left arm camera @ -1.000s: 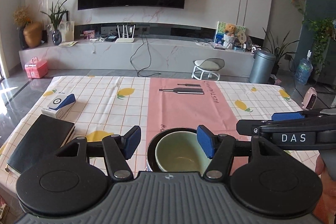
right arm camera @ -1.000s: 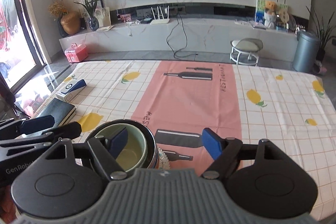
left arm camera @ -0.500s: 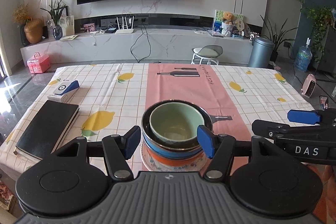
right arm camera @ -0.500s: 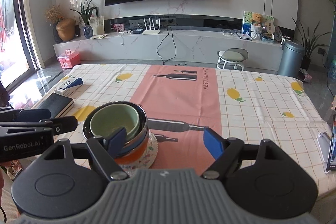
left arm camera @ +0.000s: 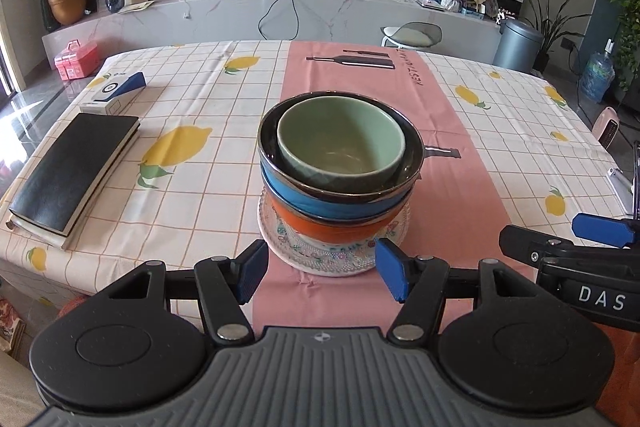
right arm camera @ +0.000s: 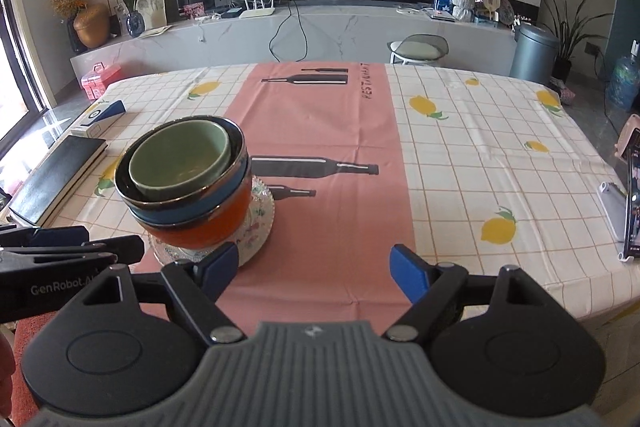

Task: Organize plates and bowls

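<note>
Each of my wrist cameras looks forward and downward over its claw from the near table [left arm camera: 208, 187] edge; both share the bowl stack [left arm camera: 340, 171] [right arm camera: 188, 183].

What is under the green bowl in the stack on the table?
The green bowl sits inside a dark-rimmed blue bowl, which rests in an orange bowl, on a patterned plate. The bowls' insides and the plate's middle are covered.
</note>
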A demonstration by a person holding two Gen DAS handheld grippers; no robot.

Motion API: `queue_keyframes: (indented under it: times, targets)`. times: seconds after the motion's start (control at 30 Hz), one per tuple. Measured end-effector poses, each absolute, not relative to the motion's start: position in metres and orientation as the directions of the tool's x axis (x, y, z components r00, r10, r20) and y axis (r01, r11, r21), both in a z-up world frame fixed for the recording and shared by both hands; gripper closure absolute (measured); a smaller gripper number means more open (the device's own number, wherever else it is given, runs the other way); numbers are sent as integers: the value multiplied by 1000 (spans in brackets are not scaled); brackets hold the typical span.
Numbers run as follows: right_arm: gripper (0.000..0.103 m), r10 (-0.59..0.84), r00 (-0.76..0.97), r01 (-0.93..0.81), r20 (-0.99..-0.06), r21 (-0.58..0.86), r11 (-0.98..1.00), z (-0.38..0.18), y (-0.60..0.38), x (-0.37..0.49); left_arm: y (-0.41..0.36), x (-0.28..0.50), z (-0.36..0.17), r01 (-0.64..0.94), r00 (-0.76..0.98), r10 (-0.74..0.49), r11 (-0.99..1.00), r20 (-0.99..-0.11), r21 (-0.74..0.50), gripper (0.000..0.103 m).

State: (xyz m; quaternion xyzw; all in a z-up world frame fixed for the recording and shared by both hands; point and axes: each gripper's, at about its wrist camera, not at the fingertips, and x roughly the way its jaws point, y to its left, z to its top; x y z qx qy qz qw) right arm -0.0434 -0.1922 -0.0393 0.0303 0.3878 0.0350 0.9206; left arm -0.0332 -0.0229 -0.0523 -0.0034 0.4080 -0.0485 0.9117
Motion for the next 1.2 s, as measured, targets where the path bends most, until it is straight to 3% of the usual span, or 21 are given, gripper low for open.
queue_keyframes:
  times: [1.2]
  targets:
    - [19,90,702,-52,-707,76,996,-40,-188,-45,-29,-35,-53,87,661,-84,996,-746,-35,31]
